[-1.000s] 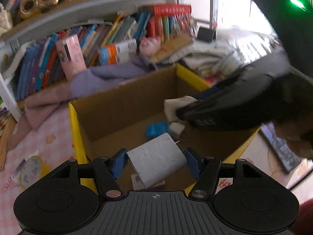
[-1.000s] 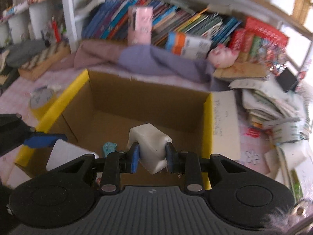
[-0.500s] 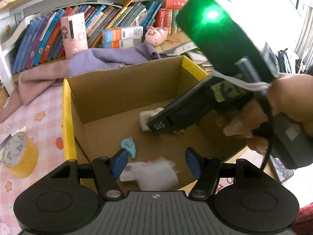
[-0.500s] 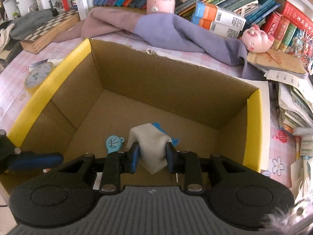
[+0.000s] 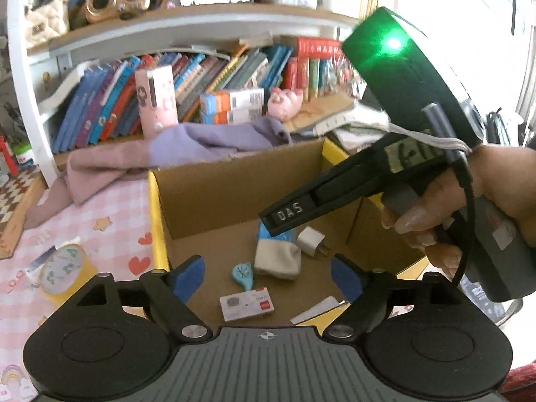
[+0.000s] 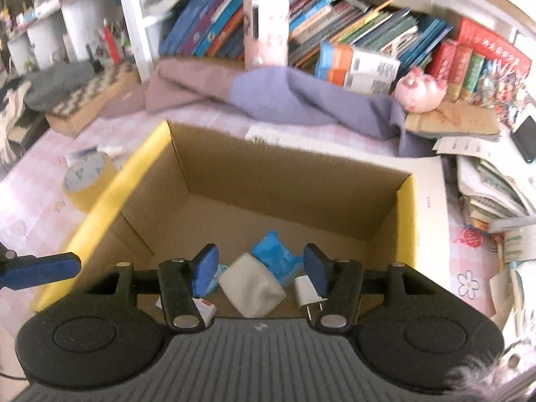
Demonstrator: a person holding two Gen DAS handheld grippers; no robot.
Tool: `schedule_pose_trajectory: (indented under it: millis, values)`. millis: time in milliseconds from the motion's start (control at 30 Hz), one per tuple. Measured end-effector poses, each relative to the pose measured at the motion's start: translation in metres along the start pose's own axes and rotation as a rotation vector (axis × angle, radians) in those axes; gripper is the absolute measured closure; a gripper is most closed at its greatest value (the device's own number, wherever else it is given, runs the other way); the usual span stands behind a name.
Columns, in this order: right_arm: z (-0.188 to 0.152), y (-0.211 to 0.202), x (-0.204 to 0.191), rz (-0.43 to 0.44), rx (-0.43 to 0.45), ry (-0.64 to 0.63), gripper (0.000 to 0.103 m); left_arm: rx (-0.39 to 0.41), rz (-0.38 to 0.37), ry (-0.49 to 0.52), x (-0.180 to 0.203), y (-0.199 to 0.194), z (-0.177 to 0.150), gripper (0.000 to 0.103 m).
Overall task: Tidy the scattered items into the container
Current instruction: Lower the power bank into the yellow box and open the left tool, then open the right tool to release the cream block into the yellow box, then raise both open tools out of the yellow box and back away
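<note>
Both items have dropped from the grippers since a second ago: the white card packet (image 5: 247,303) and the beige-and-blue folded sock (image 6: 252,284) now lie on the floor of the open brown cardboard box with yellow flaps (image 6: 294,181). Above the box, the left gripper (image 5: 267,276) has its blue pads spreading apart with nothing between them. The right gripper (image 6: 260,269) is likewise opening, released, the sock lying loose below it inside the box. Beside the sock rest a white plug adapter (image 6: 306,293) and a small blue fan-shaped charm (image 5: 243,273). Left of the box, a yellow tape roll (image 5: 63,273) sits on the pink checked tablecloth (image 5: 110,221).
</note>
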State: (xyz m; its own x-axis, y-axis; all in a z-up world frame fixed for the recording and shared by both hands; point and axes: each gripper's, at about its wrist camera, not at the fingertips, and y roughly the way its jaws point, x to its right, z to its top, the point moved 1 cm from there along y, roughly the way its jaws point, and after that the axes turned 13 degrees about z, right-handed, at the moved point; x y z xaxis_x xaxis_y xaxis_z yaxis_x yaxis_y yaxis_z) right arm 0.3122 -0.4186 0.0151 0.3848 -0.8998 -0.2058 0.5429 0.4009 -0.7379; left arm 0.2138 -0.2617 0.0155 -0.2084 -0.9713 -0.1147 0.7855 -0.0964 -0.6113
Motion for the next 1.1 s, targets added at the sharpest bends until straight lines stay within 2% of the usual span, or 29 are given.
schedule_pose_trajectory:
  millis: [67, 300, 533, 833, 933, 1100]
  values:
    - [-0.001, -0.012, -0.005, -0.006, 0.032, 0.002, 0.043, 0.024, 0.001, -0.010, -0.005, -0.010, 0.000, 0.013]
    - [-0.012, -0.048, -0.030, -0.035, 0.119, -0.005, 0.040, 0.077, 0.046, -0.035, -0.026, -0.037, -0.002, 0.010]
    - [-0.030, -0.077, -0.059, -0.085, 0.193, -0.007, 0.039, 0.119, 0.088, -0.100, -0.055, -0.064, -0.008, 0.009]
    - [-0.050, -0.100, -0.096, -0.132, 0.260, 0.066, 0.037, 0.139, 0.090, -0.069, -0.085, -0.089, -0.027, 0.006]
    - [-0.059, -0.107, -0.113, -0.168, 0.286, 0.070, 0.037, 0.146, 0.087, -0.062, -0.096, -0.101, -0.036, 0.006]
    - [-0.082, -0.122, -0.141, -0.280, 0.333, 0.056, 0.036, 0.150, 0.084, -0.046, -0.116, -0.122, -0.054, 0.006]
